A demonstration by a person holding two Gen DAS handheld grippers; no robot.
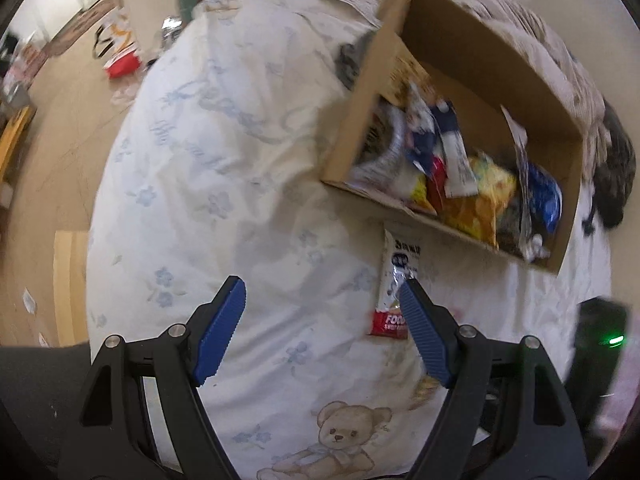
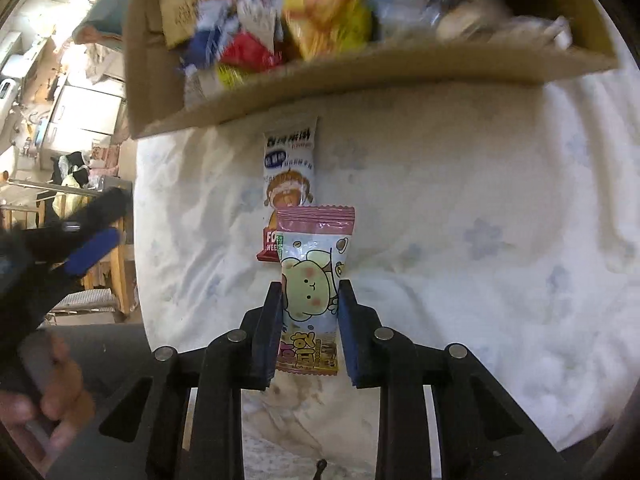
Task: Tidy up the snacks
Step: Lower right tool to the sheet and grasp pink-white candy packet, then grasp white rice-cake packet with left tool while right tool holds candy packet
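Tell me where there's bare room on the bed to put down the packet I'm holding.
Open quilt lies right of the white snack packet, below the cardboard box. In the left view, the quilt left of the box is bare too. The box is crowded. The right gripper grips the pink packet; the left gripper is open.

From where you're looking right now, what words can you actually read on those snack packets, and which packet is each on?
"FOO": red end of the long white snack packet lying on the bedsheet.
"SWEET", partly cut off: smaller print under it.
Asian characters at that packet's top: too blurred to read.
Pink bear packet in the right tongs: lettering not legible.
Packets in the cardboard box: blurred.
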